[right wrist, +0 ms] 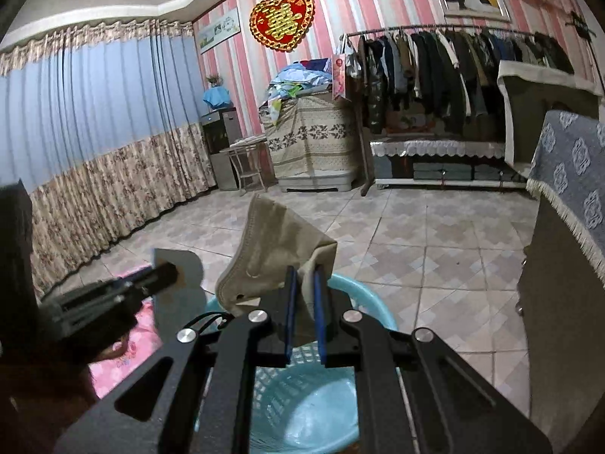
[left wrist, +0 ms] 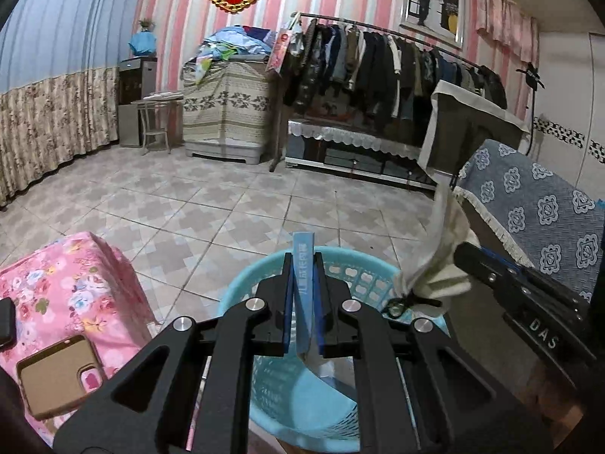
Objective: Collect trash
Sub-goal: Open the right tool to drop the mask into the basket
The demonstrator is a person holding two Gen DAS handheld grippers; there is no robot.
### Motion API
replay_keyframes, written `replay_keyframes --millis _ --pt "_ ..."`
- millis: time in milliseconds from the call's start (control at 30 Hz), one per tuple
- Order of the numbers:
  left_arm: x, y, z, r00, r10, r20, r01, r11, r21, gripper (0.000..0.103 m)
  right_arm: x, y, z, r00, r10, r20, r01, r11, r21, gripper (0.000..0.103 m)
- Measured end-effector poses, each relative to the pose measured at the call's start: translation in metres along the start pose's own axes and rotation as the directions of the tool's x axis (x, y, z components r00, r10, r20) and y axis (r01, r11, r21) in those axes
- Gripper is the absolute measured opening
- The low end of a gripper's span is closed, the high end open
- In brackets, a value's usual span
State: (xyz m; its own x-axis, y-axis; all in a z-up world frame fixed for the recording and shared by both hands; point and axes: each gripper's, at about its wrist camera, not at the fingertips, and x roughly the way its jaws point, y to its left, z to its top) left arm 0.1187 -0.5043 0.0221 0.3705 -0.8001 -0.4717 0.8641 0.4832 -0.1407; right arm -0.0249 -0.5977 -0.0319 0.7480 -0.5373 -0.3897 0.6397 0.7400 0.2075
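Note:
A flat light-blue paper packet (left wrist: pixel 303 295) stands upright between the pads of my left gripper (left wrist: pixel 303 261), which is shut on it. Right under it is a round light-blue plastic basket (left wrist: pixel 242 295), its mouth open upward. My right gripper (right wrist: pixel 304 276) is shut on a crumpled beige face mask (right wrist: pixel 276 242) whose black ear loop (right wrist: pixel 208 321) dangles over the basket's rim (right wrist: pixel 378 302). In the left wrist view the mask (left wrist: pixel 442 261) hangs at the tip of the right gripper (left wrist: pixel 459 253) above the basket's right edge. In the right wrist view the left gripper (right wrist: pixel 172 270) holds the packet (right wrist: pixel 181 291) at the left.
A pink floral cover (left wrist: pixel 68 287) with a brown phone case (left wrist: pixel 56 374) lies left of the basket. Furniture under a blue patterned cloth (left wrist: pixel 529 208) stands close on the right. Tiled floor (left wrist: pixel 227 204) stretches ahead to a clothes rack (left wrist: pixel 397 60) and a covered cabinet (left wrist: pixel 227 113).

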Motion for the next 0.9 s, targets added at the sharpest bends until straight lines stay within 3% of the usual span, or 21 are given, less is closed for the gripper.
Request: replay_keyframes --millis 167,333,433,700,900 --pt "0.006 0.006 -0.004 1.000 -0.003 -0.019 0.002 0.999 -0.035 0.009 0.014 0.002 -0.005 0.999 -0.016 -0.042 0.016 1.000 -0.004 0.013" --pt "0.005 0.010 -0.002 1.000 0.012 -0.010 -0.013 0.999 -0.051 0.035 0.018 0.002 -0.008 0.998 -0.017 -0.068 0.016 1.000 -0.008 0.016" --pt "0.001 0.013 -0.001 0.999 0.038 -0.003 -0.038 0.998 -0.049 0.041 0.018 0.005 -0.007 0.998 -0.020 -0.060 0.019 1.000 -0.012 0.038" --pt "-0.021 0.026 0.004 0.996 0.088 0.003 -0.087 0.994 -0.061 0.042 0.007 0.008 -0.001 0.999 0.001 -0.036 -0.001 1.000 -0.004 0.038" --pt "-0.085 0.065 0.007 0.989 0.143 0.027 -0.139 0.984 -0.107 0.050 -0.005 0.043 0.004 0.999 -0.022 -0.040 0.021 0.999 -0.040 0.039"
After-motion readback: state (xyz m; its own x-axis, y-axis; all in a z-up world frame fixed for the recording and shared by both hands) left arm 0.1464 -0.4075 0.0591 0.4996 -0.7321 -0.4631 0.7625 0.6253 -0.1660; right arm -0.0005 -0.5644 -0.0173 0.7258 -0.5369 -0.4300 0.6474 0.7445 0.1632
